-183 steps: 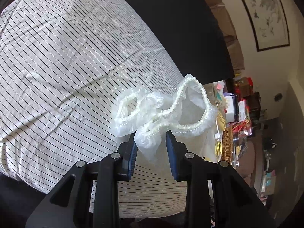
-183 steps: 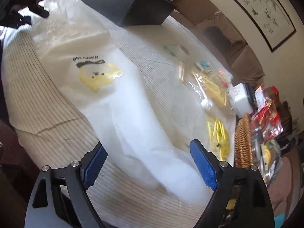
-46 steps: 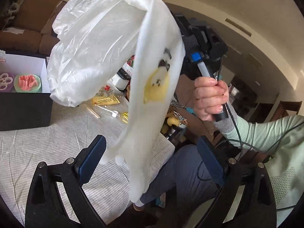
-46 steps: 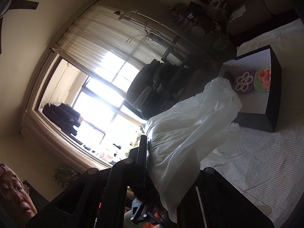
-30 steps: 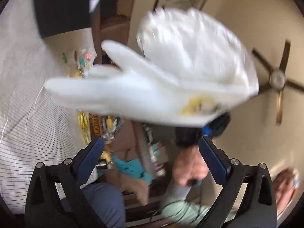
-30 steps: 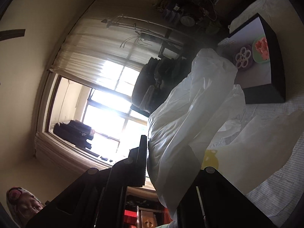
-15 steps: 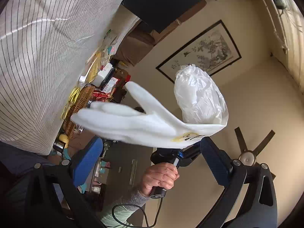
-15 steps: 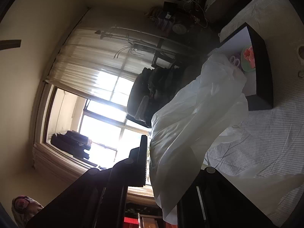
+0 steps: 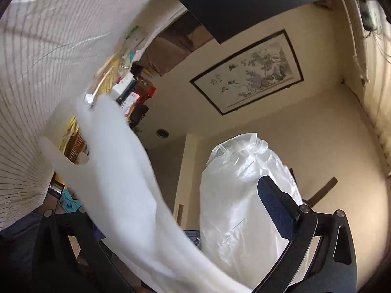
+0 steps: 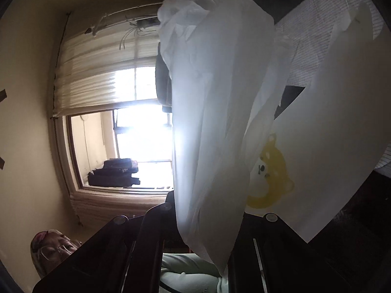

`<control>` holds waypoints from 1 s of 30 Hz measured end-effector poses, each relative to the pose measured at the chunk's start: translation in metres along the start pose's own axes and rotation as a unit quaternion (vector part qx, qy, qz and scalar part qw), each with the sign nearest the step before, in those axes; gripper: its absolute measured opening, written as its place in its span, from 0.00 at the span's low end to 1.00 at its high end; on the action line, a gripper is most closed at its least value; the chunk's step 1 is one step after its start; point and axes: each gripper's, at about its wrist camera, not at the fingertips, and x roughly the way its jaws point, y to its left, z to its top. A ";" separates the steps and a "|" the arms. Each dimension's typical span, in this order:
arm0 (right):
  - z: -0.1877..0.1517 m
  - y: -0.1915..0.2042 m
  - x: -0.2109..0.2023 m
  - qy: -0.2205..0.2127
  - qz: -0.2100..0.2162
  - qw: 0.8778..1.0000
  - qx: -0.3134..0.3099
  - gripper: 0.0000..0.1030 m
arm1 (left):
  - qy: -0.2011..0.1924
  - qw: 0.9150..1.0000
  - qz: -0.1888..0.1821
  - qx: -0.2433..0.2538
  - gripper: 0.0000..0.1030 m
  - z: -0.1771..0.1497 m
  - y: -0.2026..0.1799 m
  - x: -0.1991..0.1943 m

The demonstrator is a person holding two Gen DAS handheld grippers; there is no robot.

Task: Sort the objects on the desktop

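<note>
the right wrist view looks straight into a bright window [image 10: 136, 144], blown out to pure white glare at its middle, so all around it falls dim: the walls go muddy tan and the gripper's dark fingers [image 10: 156, 239] are near silhouette. the white plastic bag [image 10: 215, 112] glows where daylight passes through it. the left wrist view is evenly and softly lit, with the framed picture [image 9: 246, 73] fairly sharp, while the near fold of the bag [image 9: 117, 175] and the striped cloth [image 9: 36, 61] are smeared by motion blur. both views bend strongly at the edges, with black corners.
</note>
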 end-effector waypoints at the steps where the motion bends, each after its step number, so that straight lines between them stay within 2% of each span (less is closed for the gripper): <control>1: -0.003 -0.004 -0.001 0.008 -0.012 1.000 0.000 0.09 | 0.007 1.000 -0.003 0.015 1.00 0.002 -0.006 0.000; 4: 0.005 -0.008 -0.016 0.001 -0.033 0.999 -0.001 0.09 | -0.008 0.999 0.032 0.039 1.00 0.017 -0.023 -0.001; 7: 0.034 0.010 -0.033 -0.024 -0.046 0.998 -0.031 0.09 | -0.003 0.996 0.071 0.052 1.00 0.041 -0.041 0.021; 10: 0.069 0.044 -0.047 -0.041 -0.053 0.995 -0.080 0.09 | 0.024 0.992 0.075 0.095 1.00 0.065 -0.075 0.063; 12: 0.087 0.072 -0.051 -0.039 -0.061 0.990 -0.119 0.09 | 0.056 0.986 0.082 0.136 1.00 0.079 -0.102 0.097; 15: 0.099 0.092 -0.055 -0.031 -0.074 0.986 -0.146 0.09 | 0.094 0.969 0.124 0.193 1.00 0.092 -0.132 0.132; 17: 0.102 0.074 -0.054 -0.022 -0.080 0.989 -0.126 0.09 | 0.114 0.952 0.175 0.222 1.00 0.097 -0.149 0.131; 20: 0.096 0.003 -0.048 0.002 -0.100 0.994 -0.053 0.09 | 0.085 0.927 0.292 0.220 1.00 0.107 -0.154 0.091; 22: 0.086 -0.059 -0.043 0.020 -0.119 0.993 0.012 0.09 | 0.055 0.915 0.347 0.200 1.00 0.108 -0.154 0.055; 23: 0.081 -0.088 -0.040 0.028 -0.132 0.990 0.043 0.09 | 0.038 0.906 0.373 0.199 1.00 0.105 -0.157 0.039; 25: 0.067 -0.138 -0.040 0.036 -0.153 0.983 0.097 0.10 | 0.028 0.892 0.395 0.216 0.99 0.091 -0.168 0.019; 26: 0.061 -0.153 -0.039 0.039 -0.148 0.981 0.115 0.10 | 0.036 0.884 0.404 0.231 0.99 0.080 -0.175 0.018; 29: 0.055 -0.162 -0.036 0.043 -0.138 0.982 0.120 0.10 | 0.101 0.861 0.410 0.285 0.99 0.037 -0.187 0.042; 30: 0.056 -0.159 -0.036 0.042 -0.134 0.983 0.116 0.10 | 0.128 0.857 0.405 0.291 0.99 0.022 -0.186 0.055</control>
